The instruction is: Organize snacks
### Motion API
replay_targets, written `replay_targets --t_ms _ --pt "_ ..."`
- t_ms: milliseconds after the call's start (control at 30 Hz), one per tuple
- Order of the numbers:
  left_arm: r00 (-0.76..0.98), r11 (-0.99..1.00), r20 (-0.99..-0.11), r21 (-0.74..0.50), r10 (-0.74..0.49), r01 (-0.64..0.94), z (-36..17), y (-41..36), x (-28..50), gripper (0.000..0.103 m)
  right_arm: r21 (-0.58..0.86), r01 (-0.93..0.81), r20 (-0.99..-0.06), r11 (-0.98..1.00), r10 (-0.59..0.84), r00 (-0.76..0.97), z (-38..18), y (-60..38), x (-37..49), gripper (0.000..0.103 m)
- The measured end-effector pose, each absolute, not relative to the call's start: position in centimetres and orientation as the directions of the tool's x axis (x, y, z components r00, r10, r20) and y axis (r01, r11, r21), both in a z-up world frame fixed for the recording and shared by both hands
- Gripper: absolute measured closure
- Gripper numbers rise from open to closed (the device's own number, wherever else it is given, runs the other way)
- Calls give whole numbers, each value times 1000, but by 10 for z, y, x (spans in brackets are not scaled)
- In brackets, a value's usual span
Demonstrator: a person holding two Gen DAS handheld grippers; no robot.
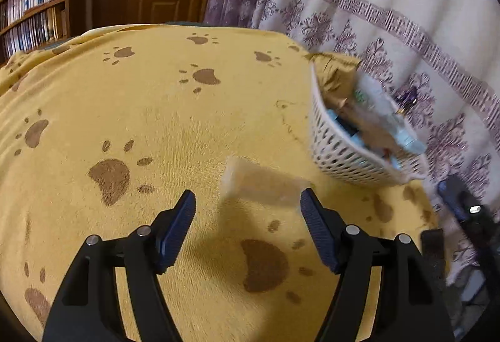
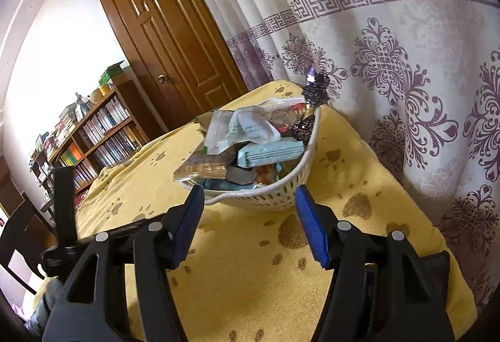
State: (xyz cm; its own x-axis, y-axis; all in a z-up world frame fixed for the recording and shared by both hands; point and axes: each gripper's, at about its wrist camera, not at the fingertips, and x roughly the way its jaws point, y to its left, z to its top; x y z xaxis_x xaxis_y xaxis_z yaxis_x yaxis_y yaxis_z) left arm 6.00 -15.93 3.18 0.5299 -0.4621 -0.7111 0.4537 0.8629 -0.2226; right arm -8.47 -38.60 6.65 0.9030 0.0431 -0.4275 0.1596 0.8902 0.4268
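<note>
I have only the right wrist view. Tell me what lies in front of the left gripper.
Observer: A pale, blurred snack packet shows just ahead of the left gripper, over the yellow paw-print cloth.
Operator: Report its jaws.
Observer: Open; neither pad presses the packet.
Operator: Place the basket relative to that packet.
Observer: The white basket stands to the packet's right in the left wrist view, apart from it.

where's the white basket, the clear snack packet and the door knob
white basket [image 1: 337, 154]: left wrist view, on its perforated side wall
clear snack packet [image 1: 262, 185]: left wrist view, on the blurred packet's middle
door knob [image 2: 162, 78]: right wrist view, on the round knob
</note>
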Motion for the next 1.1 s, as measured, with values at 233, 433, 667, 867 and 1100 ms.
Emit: replay_targets --t_ms 233,433,667,867,1100 --pt "503 857 -732 -219 -460 466 17 -176 71 28 422 165 -440 892 42 897 66 -382 -84 41" --pt "492 856 -741 -216 -456 469 16 -196 85 20 417 162 -448 894 48 893 64 -381 -80 41" --pt "522 855 -772 -52 -362 516 12 -210 80 16 428 171 -450 887 45 892 60 -386 -82 41" --pt "550 868 -788 39 -278 495 7 -182 73 16 445 172 -450 879 54 892 56 -390 -81 41" --pt "512 889 -787 -96 -344 448 18 -162 80 16 444 160 -446 882 63 893 57 -387 -81 41"
